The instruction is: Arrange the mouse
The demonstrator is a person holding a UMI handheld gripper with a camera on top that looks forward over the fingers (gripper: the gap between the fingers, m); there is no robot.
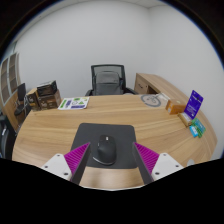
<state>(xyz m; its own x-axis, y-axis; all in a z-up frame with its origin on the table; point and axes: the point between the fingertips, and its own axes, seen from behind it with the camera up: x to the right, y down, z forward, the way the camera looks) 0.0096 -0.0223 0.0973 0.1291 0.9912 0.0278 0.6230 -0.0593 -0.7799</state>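
A dark grey mouse [104, 151] rests on a black mouse pad [106, 133] on the wooden desk [150, 118]. My gripper [112, 158] hovers over the pad's near edge with its fingers spread wide. The left pink pad [78, 157] and the right pink pad [148, 156] stand well apart from the mouse, which lies between them, nearer the left one. Neither finger touches it.
A black office chair [107, 79] stands behind the desk. On the desk lie a green booklet [72, 102] at the back left, a round coaster [151, 100], a purple card [194, 102] and a small teal item [196, 127] at the right. Shelves [42, 96] stand at the left.
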